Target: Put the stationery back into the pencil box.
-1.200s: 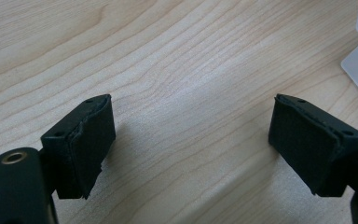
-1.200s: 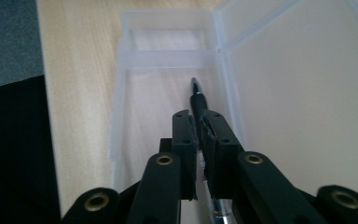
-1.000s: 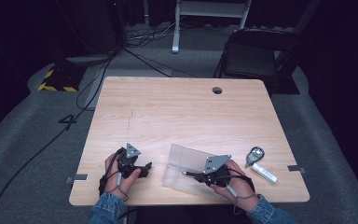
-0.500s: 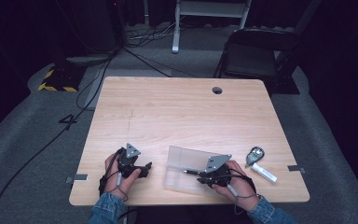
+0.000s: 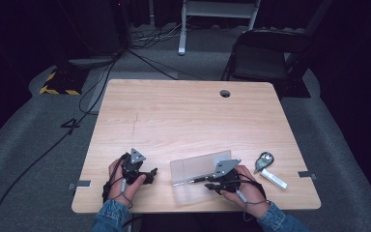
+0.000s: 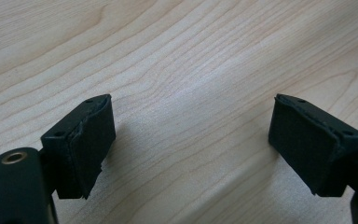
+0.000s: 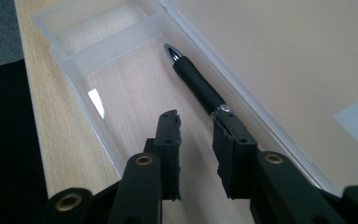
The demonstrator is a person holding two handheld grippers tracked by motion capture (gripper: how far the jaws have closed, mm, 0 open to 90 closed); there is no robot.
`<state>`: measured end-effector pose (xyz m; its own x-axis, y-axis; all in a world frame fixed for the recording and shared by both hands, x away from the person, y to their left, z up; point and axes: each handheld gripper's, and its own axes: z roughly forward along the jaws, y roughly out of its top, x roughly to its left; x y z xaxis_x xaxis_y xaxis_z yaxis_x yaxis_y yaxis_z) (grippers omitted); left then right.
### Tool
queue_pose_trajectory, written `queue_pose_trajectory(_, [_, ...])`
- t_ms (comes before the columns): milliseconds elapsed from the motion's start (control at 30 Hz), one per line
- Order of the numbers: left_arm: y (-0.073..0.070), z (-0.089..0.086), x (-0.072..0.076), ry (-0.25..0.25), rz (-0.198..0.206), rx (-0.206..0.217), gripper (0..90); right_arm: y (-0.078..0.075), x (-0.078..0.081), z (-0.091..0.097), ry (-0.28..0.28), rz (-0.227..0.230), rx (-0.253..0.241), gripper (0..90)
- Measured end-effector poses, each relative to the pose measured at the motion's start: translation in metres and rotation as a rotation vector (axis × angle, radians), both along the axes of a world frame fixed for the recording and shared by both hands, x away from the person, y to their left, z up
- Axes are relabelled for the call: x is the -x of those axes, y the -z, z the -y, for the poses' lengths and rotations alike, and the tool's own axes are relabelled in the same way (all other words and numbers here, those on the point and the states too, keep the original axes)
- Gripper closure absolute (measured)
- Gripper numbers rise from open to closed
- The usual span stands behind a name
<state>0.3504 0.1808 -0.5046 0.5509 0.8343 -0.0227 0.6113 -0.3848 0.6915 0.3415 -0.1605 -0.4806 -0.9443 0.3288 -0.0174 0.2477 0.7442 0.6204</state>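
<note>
Pen, black with a rubbery grip and a shiny metal tip, lies in the shallow clear plastic case near the tabletop's six o'clock edge, along the case's hinge-side wall, its tip pointing away from the right gripper. That gripper's jaws have just been opening and now stand narrowly apart, with a gap between them; the pen's rear end lies just beside the right-hand jaw, at about one o'clock from it, and the pads do not press on it. In the high view the right gripper sits over the case, whose lid lies folded open toward twelve o'clock.

The left gripper rests on the light wooden tabletop with its jaws wide apart and bare wood between them; in the high view it lies at nine o'clock from the case, well apart.

At three o'clock from the case lie a dark oval key fob and a small white stick-shaped object, just beside each other.
</note>
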Motion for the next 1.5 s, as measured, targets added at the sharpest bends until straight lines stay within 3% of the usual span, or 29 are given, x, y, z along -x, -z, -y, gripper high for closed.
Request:
queue_pose_trajectory(333, [0.000, 0.000, 0.000, 0.000, 0.000, 0.000, 15.1, -0.015, -0.001, 0.010, 0.031, 0.025, -0.040, 66.1])
queue_pose_trajectory(767, [0.000, 0.000, 0.004, 0.006, 0.003, -0.004, 15.8, -0.040, -0.009, 0.059, 0.166, 0.055, -0.092, 58.3])
queue_pose_trajectory(867, [-0.003, 0.001, 0.006, 0.008, -0.010, 0.016, 20.7, -0.045, -0.009, 0.073, 0.203, 0.061, -0.099, 56.9])
queue_pose_trajectory(967, [-0.006, 0.003, 0.008, 0.023, -0.012, 0.063, 21.0, -0.049, -0.009, 0.086, 0.235, 0.062, -0.099, 56.1])
queue_pose_trajectory(1100, [-0.013, 0.010, 0.015, 0.057, -0.008, 0.084, 20.8, -0.050, -0.009, 0.104, 0.281, 0.064, -0.095, 54.5])
queue_pose_trajectory(1500, [-0.023, 0.025, 0.024, 0.126, 0.008, 0.100, 21.4, -0.042, -0.014, 0.142, 0.395, 0.048, -0.040, 48.3])
